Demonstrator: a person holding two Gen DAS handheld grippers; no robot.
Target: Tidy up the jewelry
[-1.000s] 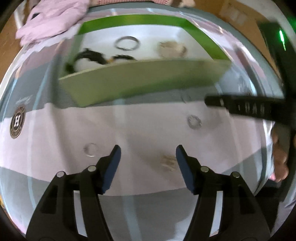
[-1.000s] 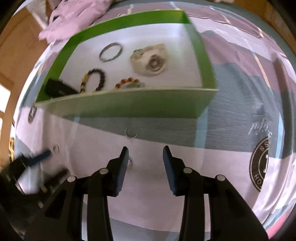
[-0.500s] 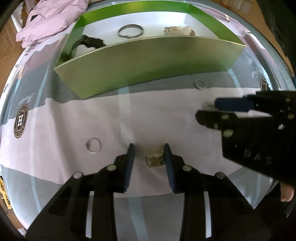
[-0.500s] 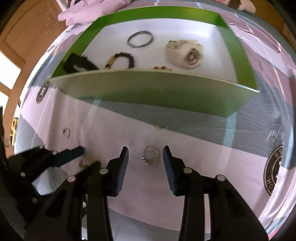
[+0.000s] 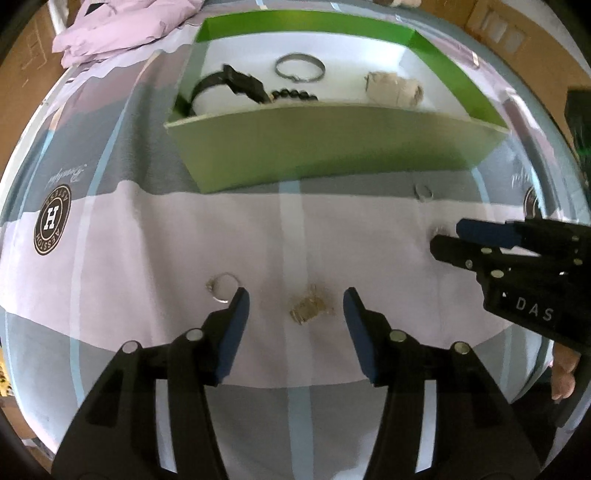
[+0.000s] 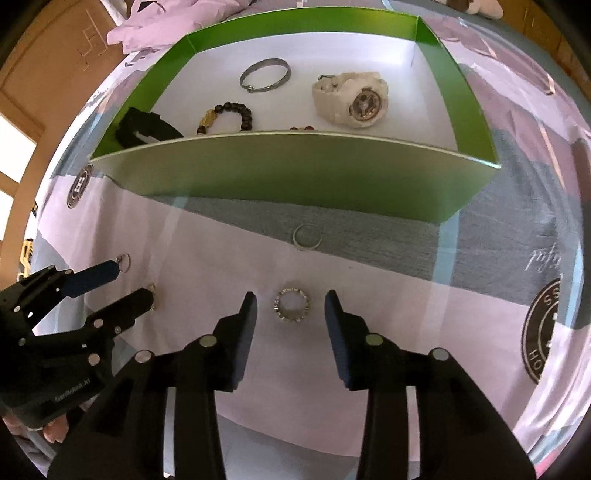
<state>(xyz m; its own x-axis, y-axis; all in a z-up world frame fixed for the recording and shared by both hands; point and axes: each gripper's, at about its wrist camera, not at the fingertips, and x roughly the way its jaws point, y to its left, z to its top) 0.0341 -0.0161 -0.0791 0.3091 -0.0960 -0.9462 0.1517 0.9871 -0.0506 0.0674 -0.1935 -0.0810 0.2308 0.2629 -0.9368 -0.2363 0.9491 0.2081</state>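
Note:
A green box (image 5: 332,147) (image 6: 295,173) on the bedsheet holds a silver bangle (image 6: 264,74), a white watch (image 6: 351,99), a dark bead bracelet (image 6: 226,115) and a black band (image 6: 142,127). My left gripper (image 5: 296,307) is open, its fingers either side of a small gold chain piece (image 5: 308,305). A thin silver ring (image 5: 222,287) lies by its left fingertip. My right gripper (image 6: 290,309) is open around a studded ring (image 6: 291,305). A plain ring (image 6: 306,236) lies near the box wall.
A pink garment (image 5: 118,26) lies beyond the box at the far left. The right gripper shows at the right in the left wrist view (image 5: 524,258). The left gripper shows at the left in the right wrist view (image 6: 66,314). Round logos (image 5: 51,221) mark the sheet.
My left gripper has opened wider around the gold chain piece. My right gripper has moved closer over the studded ring, which now lies between its fingertips.

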